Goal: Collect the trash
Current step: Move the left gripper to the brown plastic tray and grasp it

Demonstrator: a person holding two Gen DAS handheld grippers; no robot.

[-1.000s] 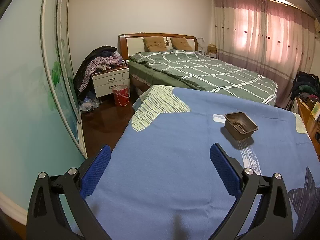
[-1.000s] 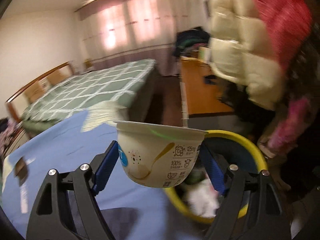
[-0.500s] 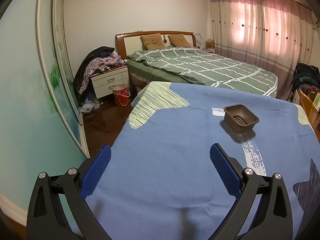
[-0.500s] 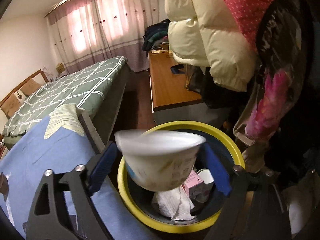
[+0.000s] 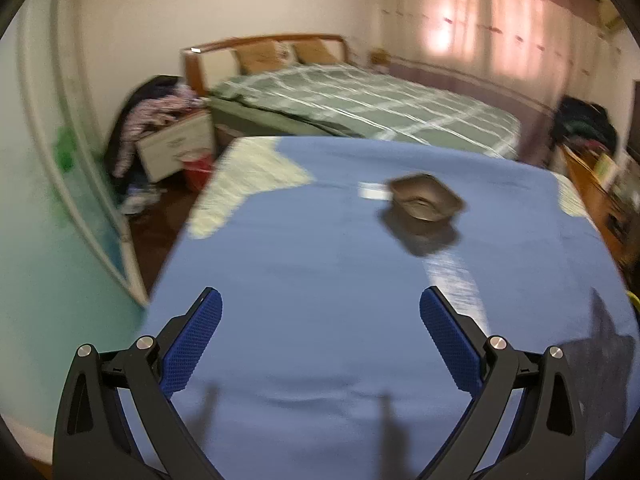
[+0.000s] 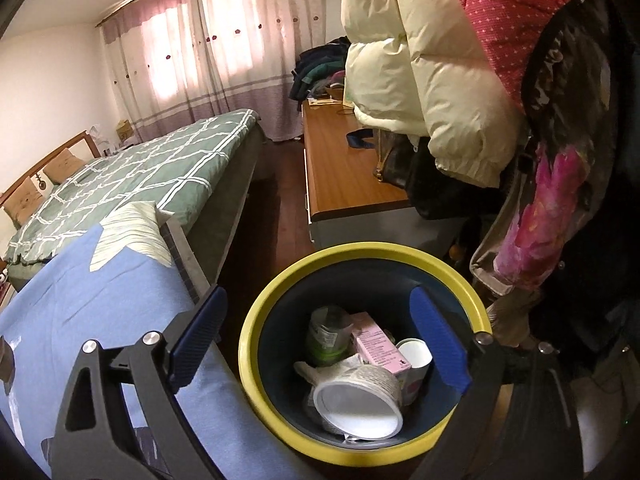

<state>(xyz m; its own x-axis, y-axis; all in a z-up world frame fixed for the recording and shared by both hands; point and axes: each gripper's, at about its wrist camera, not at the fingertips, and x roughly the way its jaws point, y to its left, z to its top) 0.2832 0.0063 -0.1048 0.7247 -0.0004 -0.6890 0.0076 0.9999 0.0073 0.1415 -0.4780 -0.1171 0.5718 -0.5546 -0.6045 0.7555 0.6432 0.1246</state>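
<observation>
A brown plastic tray [image 5: 425, 201] sits on the blue cloth [image 5: 320, 280] of the table, ahead and to the right of my left gripper [image 5: 320, 320], which is open and empty above the cloth. My right gripper [image 6: 318, 330] is open and empty over the yellow-rimmed bin [image 6: 280, 412]. The white yogurt cup [image 6: 358, 402] lies on its side inside the bin, on a pink carton [image 6: 380, 350], a green bottle [image 6: 326, 334] and a white paper cup [image 6: 414, 354].
A small white scrap [image 5: 372, 191] lies beside the brown tray. A green bed [image 5: 360, 108] stands beyond the table. A wooden desk [image 6: 344, 168] and hanging jackets [image 6: 420, 72] are behind the bin. The table edge [image 6: 188, 264] borders the bin's left.
My right gripper swung over the bin, opened and dropped the yogurt cup, which now lies in the bin. My left gripper view shifted left and blurs with motion.
</observation>
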